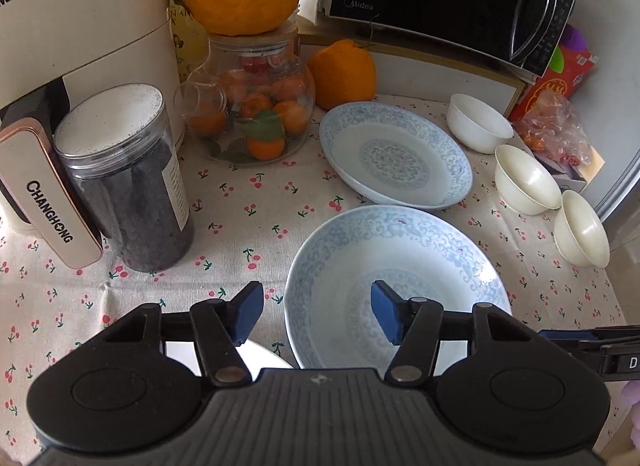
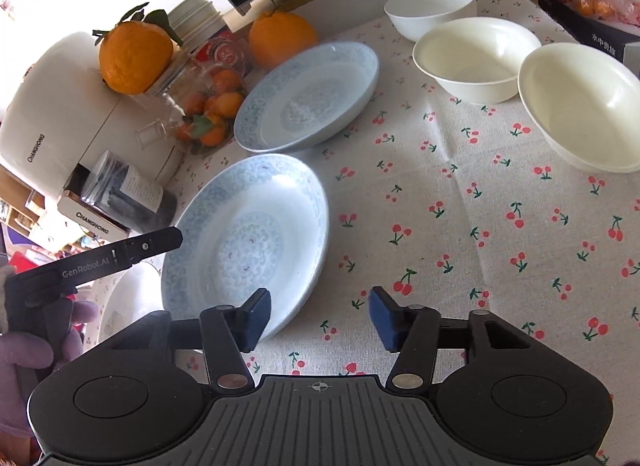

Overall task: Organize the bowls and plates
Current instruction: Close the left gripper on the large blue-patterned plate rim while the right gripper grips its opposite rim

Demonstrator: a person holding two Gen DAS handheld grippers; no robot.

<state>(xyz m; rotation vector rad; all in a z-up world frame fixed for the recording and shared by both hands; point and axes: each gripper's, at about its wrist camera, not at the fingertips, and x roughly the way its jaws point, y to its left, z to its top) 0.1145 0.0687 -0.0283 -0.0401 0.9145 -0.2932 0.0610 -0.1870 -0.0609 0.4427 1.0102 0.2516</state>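
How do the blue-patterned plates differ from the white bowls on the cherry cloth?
The two blue-patterned plates are wide and shallow; the three white bowls are narrower and deeper. The plates carry pale blue scrollwork; the bowls are plain. The plates lie toward the jars, one nearer the camera than the other; the bowls form a row on the opposite side. All are upright, empty and unstacked.

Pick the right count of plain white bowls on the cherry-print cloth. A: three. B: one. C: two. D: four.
A: three white bowls stand in a row right of the blue plates: far bowl, middle bowl, near bowl.
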